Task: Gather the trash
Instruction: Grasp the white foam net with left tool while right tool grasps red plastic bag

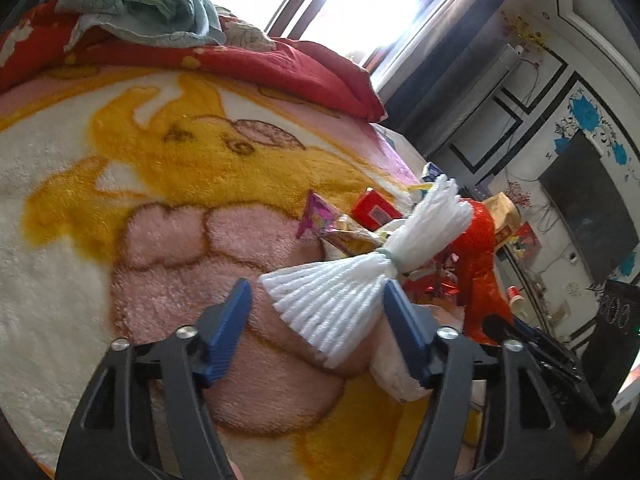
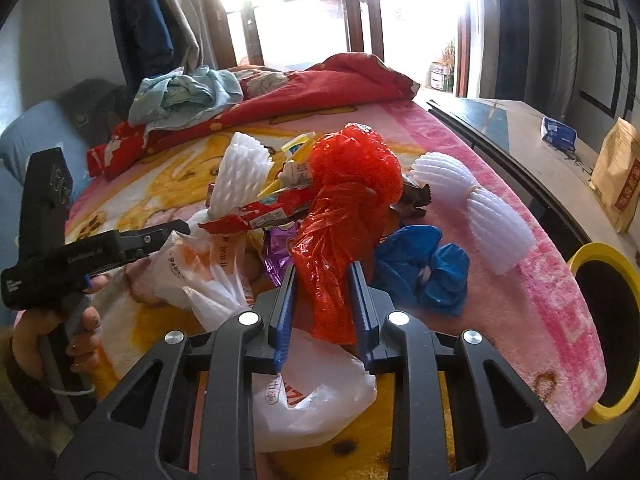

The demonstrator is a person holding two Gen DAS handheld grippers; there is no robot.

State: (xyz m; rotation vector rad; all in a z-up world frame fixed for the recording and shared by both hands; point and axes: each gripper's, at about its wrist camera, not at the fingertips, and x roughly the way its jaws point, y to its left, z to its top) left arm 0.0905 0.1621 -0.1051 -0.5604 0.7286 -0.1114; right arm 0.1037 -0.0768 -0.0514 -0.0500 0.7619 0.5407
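Right tool (image 2: 322, 280) clamped on red bag (image 2: 340, 236)

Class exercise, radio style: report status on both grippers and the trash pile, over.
Right gripper shut on red plastic bag. Left gripper open, white foam net between its fingers, ungripped. Yellow-rimmed bin waits at bed edge. Path unobstructed.

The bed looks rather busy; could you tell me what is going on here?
A person with two handheld grippers is collecting trash from the blanket. The right gripper is closed on a red plastic bag. The left gripper is open around a white foam net. A yellow-rimmed bin waits beside the bed.
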